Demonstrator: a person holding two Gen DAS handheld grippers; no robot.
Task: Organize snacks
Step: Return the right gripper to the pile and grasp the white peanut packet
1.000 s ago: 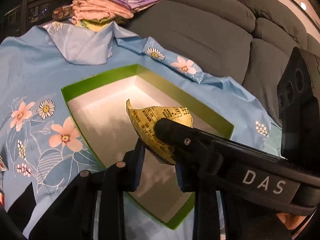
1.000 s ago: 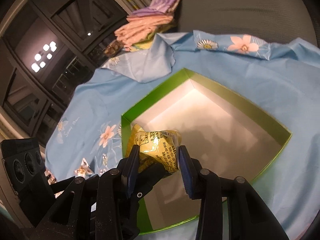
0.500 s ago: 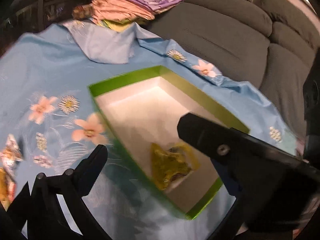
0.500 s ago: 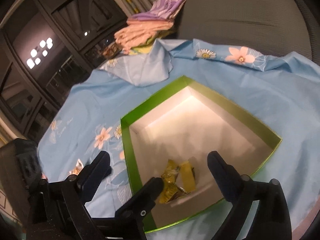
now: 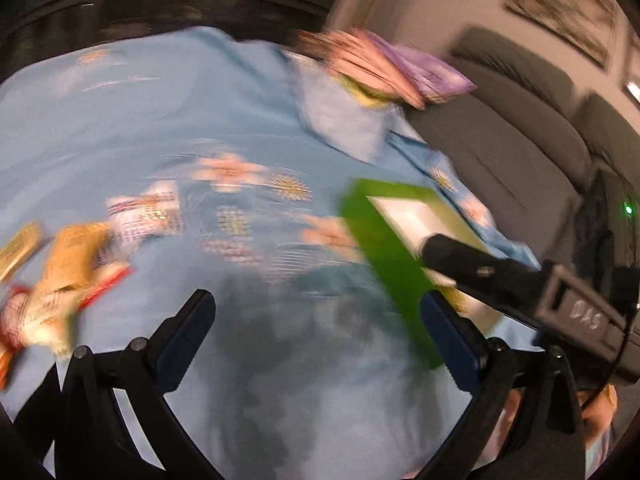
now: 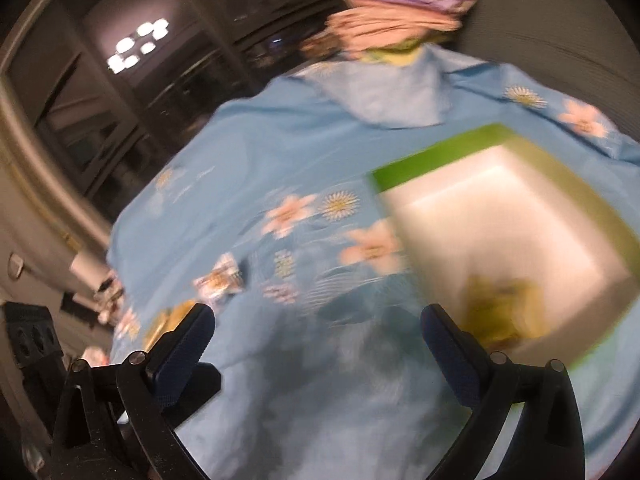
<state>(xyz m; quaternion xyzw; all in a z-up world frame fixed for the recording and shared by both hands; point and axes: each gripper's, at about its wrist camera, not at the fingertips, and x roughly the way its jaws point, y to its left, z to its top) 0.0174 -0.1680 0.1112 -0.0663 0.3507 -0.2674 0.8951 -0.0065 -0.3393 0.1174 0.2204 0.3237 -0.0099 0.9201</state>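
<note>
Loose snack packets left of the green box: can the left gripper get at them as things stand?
Probably yes. The left gripper is open and empty, and only bare blue cloth lies between it and the snack packets.

Smooth blue floral cloth (image 5: 168,128), glossy green box (image 6: 436,156), shiny snack wrappers (image 5: 68,264).

My left black plastic tool (image 5: 316,336) has two fingers with dark blue ribbed pads (image 5: 448,340) and round silver rivets. My right black tool (image 6: 316,344) looks the same; its housing carries white letters "DAS".
</note>
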